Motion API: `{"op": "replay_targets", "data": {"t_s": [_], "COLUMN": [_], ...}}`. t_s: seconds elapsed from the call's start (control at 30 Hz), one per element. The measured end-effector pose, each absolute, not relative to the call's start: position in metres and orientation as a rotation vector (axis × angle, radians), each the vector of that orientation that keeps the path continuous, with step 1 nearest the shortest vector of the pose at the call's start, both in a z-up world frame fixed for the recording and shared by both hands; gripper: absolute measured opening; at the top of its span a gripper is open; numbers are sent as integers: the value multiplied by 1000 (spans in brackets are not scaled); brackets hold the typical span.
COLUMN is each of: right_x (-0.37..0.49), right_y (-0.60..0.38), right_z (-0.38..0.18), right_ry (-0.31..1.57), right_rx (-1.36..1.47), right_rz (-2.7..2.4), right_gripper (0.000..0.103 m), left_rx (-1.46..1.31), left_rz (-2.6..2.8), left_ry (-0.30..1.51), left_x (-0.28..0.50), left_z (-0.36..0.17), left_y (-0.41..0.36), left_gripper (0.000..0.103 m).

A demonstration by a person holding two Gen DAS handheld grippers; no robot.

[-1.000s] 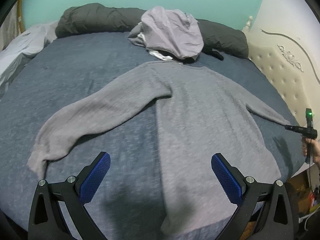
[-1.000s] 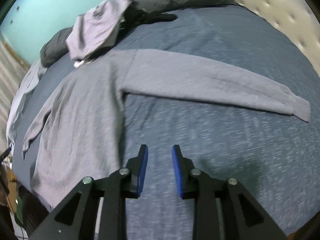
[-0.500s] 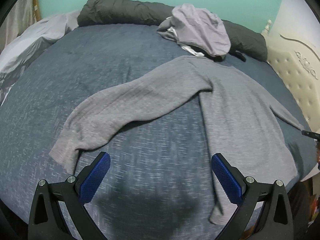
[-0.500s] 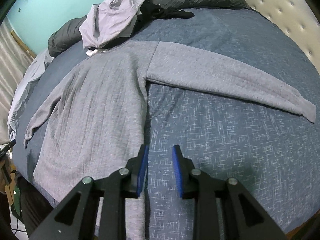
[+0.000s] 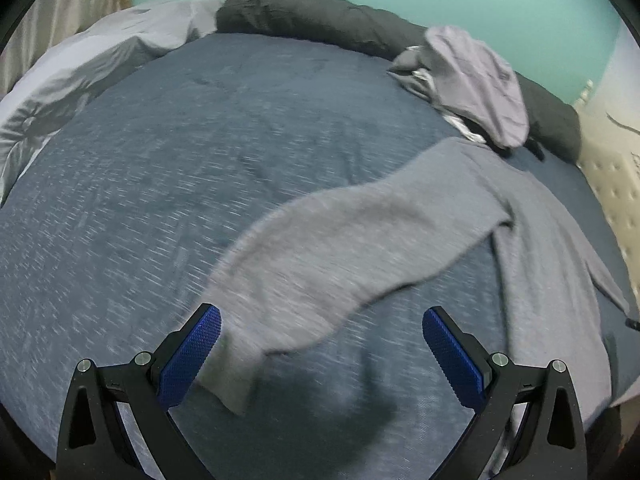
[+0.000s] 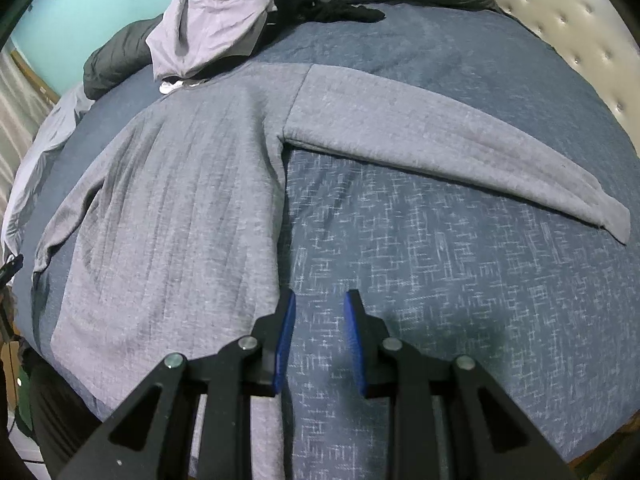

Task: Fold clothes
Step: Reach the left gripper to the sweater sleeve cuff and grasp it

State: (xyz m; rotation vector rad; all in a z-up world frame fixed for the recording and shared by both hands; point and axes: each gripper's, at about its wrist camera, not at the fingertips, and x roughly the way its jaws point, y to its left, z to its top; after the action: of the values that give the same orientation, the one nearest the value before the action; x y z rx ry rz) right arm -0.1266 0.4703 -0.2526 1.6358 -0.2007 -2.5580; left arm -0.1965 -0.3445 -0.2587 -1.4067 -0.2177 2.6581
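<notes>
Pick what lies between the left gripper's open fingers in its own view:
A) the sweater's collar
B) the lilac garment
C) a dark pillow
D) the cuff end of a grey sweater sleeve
D: the left gripper stands open over the bed, and the cuff of the sweater sleeve lies flat between its fingers, just inside one blue pad, not yet pinched.

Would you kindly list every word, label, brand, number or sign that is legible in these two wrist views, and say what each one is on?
None: no readable text appears in either view.
Grey sweater: plain knit, no print or tag showing.
Lilac garment: a small dark mark near its top, too small to tell whether it is lettering.
Blue bedspread: only a woven crosshatch pattern.
Left gripper and right gripper: no markings visible.
</notes>
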Motion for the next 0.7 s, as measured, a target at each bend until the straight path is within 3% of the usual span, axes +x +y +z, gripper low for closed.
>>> {"op": "replay_targets", "data": {"t_s": [0.7], "right_x": [-151], "right_y": [424], "right_z": [-257], "right_ry": [-98], "right_rx": [1636], "right_rz": [-2497], "right_gripper": [25], "left_rx": [-1598], "left_rz": [2605], "left_ry": [-245], "left_x": [-229], "left_z": [-327], "left_y": [-381], "left_gripper": [103]}}
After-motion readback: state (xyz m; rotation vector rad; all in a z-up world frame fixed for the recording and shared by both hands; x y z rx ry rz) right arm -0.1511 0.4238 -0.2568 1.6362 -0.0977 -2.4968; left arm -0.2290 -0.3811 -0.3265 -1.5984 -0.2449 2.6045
